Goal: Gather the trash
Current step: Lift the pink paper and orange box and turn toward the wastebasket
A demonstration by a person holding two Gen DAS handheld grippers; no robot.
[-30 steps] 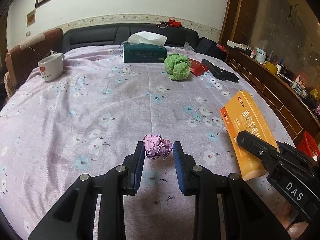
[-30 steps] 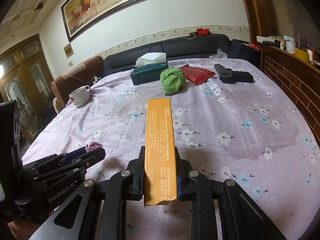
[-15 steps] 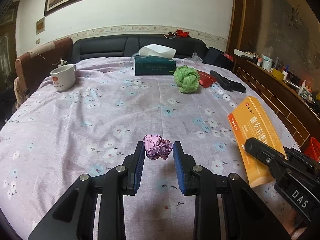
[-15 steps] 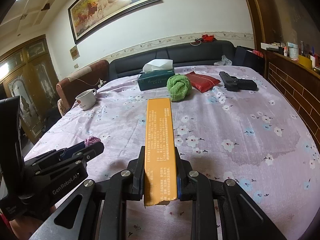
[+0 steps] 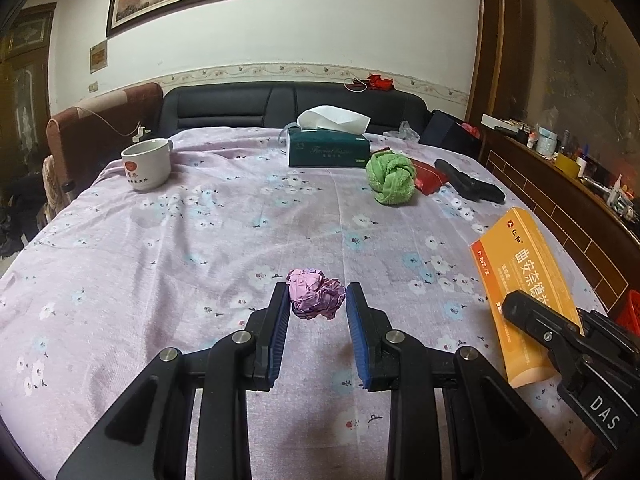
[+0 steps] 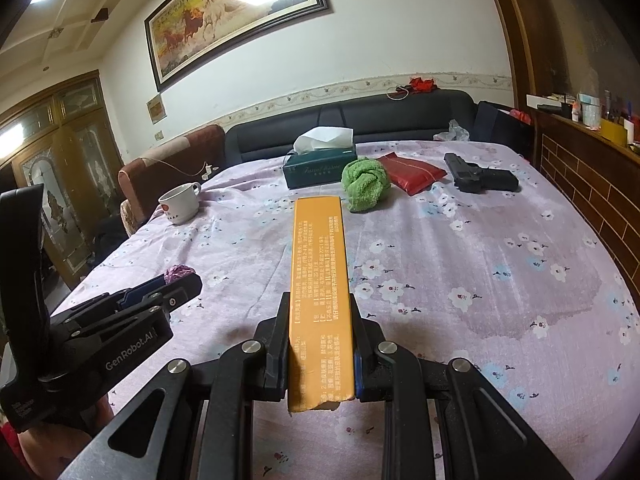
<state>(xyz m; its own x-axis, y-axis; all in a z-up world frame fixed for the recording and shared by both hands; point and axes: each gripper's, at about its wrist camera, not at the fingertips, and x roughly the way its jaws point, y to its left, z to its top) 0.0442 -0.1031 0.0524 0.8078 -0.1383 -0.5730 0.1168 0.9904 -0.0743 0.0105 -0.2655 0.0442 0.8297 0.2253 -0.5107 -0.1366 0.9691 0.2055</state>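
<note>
- Left gripper point(image 5: 317, 300): your jaws are clenched on the wad point(image 5: 315, 294) — 1 crumpled purple ball pinched at the fingertips and apparently lifted off the cloth point(image 5: 168, 264).
- Right gripper point(image 6: 319, 316): your jaws grasp the box point(image 6: 319, 272) — 1 long orange carton clamped by its narrow sides, its far end jutting well past the fingertips.
- Step in hand, as judged: both pieces are secured and need carrying to a bin. No bin can be confirmed in either view; only a red basket edge point(image 5: 629, 307) shows beyond the table's right side.
- To do it well: keep both squeezes steady. The wad sits at the very tips and could slip; the box is grasped near its rear, so swing it slowly and keep its free end clear of the other gripper.
- Count of items left on the cloth: 1 mug point(image 5: 147, 164), 1 tissue box point(image 5: 329, 151), 1 green towel ball point(image 5: 391, 178), 1 red pouch point(image 5: 430, 175), 1 black pistol-shaped object point(image 5: 468, 186).
- Whether any of these 5 counts as trash cannot be told.
</note>
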